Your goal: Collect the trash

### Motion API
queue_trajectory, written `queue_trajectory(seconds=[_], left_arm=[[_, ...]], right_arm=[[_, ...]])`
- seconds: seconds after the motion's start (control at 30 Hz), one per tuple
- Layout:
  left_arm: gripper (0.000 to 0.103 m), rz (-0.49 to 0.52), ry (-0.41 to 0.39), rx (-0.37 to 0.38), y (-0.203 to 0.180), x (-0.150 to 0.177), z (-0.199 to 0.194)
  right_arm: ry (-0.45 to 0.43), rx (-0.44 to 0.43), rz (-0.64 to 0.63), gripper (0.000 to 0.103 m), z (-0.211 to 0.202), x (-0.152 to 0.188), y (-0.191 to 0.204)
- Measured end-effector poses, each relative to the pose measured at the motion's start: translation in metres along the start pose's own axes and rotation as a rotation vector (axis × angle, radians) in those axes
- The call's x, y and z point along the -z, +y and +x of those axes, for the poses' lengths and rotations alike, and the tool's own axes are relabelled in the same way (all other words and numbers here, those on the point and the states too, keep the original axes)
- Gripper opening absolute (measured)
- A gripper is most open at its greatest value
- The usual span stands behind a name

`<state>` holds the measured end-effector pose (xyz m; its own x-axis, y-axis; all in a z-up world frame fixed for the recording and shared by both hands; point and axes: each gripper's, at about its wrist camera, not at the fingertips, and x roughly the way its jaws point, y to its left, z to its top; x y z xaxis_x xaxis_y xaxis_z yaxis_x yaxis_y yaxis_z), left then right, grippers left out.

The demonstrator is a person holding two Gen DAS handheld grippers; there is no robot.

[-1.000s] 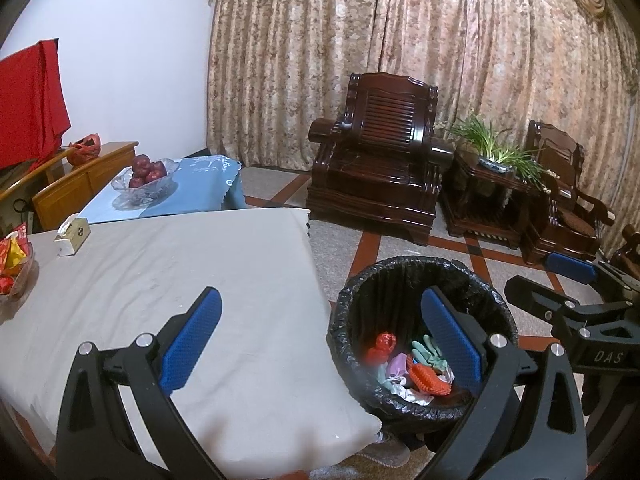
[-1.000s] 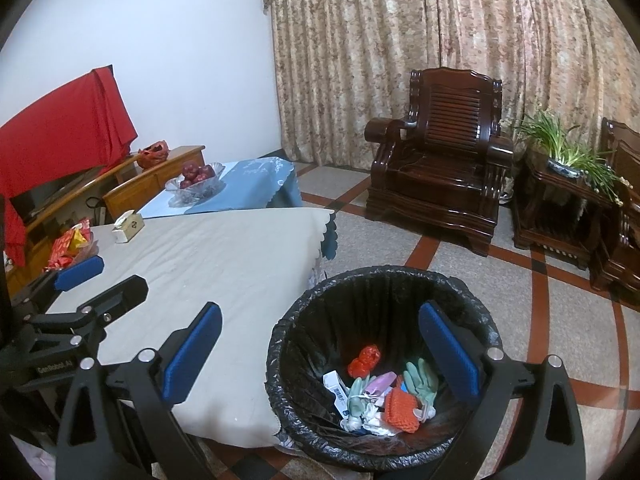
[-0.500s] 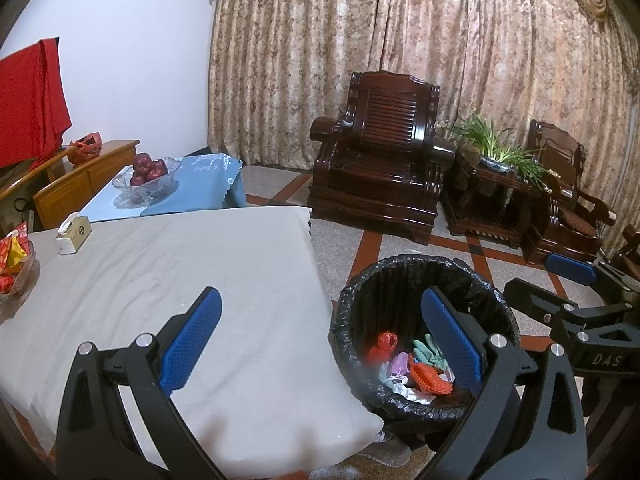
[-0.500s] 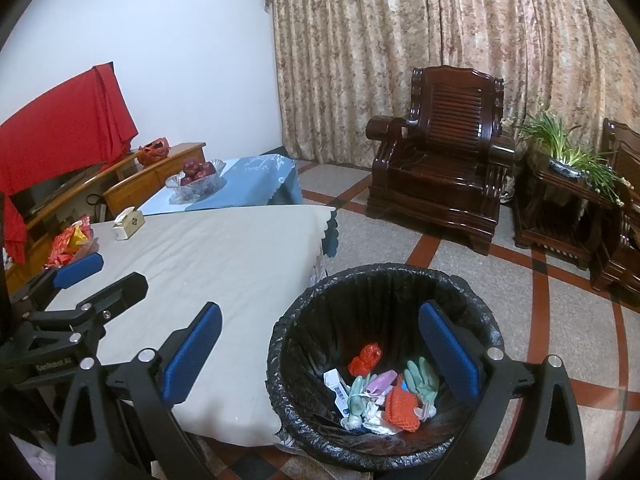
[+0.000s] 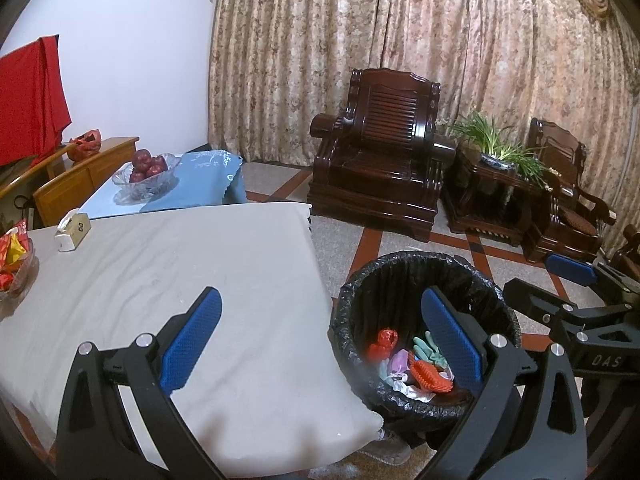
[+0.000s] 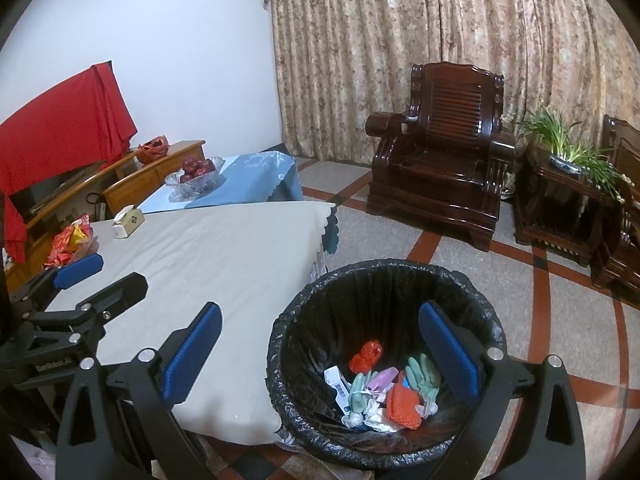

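A round bin lined with a black bag (image 5: 404, 268) (image 6: 360, 276) stands on the floor at the table's corner. Inside lie several pieces of trash: a red crumpled wrapper (image 6: 366, 354), green gloves (image 6: 422, 372), an orange knitted piece (image 6: 404, 404) and white papers (image 6: 340, 384). My left gripper (image 5: 320, 340) is open and empty above the table edge and bin. My right gripper (image 6: 320, 352) is open and empty over the bin's near rim. Each gripper shows in the other's view: the right one (image 5: 576, 280), the left one (image 6: 80, 276).
The table under a grey cloth (image 6: 208, 256) holds a tissue box (image 6: 129, 221) and a bowl of red snack packets (image 6: 70, 242). Behind it, a glass bowl of apples (image 6: 196, 172) on a blue cloth. Dark wooden armchairs (image 6: 444, 176) and a potted plant (image 6: 568, 148) stand by the curtain.
Both views have shifted only slightly. Both grippers stay open and empty, and the trash in the bin has not moved.
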<state>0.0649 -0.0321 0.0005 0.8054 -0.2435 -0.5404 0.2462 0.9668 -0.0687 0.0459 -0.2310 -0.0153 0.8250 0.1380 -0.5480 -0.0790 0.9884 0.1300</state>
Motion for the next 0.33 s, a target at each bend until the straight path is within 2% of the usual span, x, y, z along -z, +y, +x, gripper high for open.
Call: queue_trajectory(seconds=[0.33], left_arm=[[0.097,0.002,0.002,-0.002,-0.0018,0.0032,0.0009]], right_arm=[[0.001,0.0,0.0,0.097,0.0003,-0.0011,-0.0009]])
